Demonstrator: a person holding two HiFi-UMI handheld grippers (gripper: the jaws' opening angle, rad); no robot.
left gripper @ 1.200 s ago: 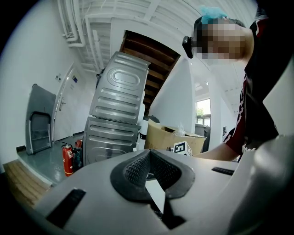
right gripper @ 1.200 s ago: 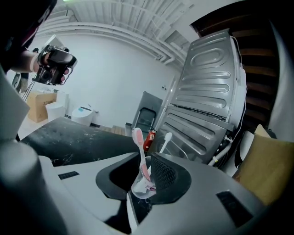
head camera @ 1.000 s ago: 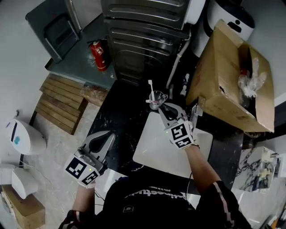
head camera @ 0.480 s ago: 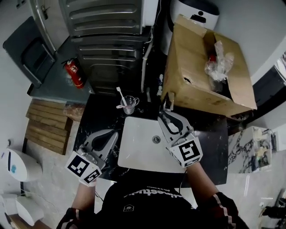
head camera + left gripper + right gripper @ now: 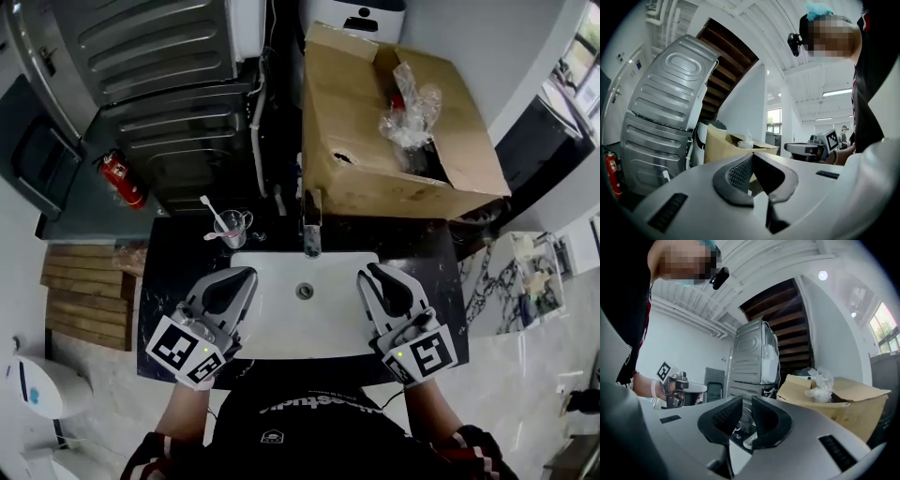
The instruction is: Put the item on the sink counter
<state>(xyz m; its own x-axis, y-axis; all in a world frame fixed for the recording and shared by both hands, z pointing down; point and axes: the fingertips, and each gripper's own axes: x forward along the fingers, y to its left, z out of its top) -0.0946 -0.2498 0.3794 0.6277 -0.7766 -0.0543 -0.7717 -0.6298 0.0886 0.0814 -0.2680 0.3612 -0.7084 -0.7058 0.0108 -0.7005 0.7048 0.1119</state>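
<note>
A clear glass cup [image 5: 232, 228] with a white toothbrush in it stands upright on the dark sink counter [image 5: 178, 272], left of the faucet [image 5: 310, 228]. The white basin [image 5: 281, 323] lies between my two grippers. My left gripper [image 5: 244, 276] [image 5: 752, 157] hovers over the basin's left rim, its jaws shut and empty, a short way below the cup. Over the basin's right rim is my right gripper [image 5: 373, 273] [image 5: 746, 401]. Its pads stand a narrow gap apart with nothing between them. Neither gripper touches the cup.
A large open cardboard box [image 5: 375, 159] with a crumpled plastic bag [image 5: 410, 101] sits behind the faucet at the right. A grey ribbed appliance [image 5: 159, 66] stands at the back left, with a red fire extinguisher [image 5: 122, 180] and a wooden pallet [image 5: 89, 291] beside the counter.
My right gripper has drawn back from the cup and swung to the basin's right side. The cup stays on the counter. The head view has turned right, centring the sink.
</note>
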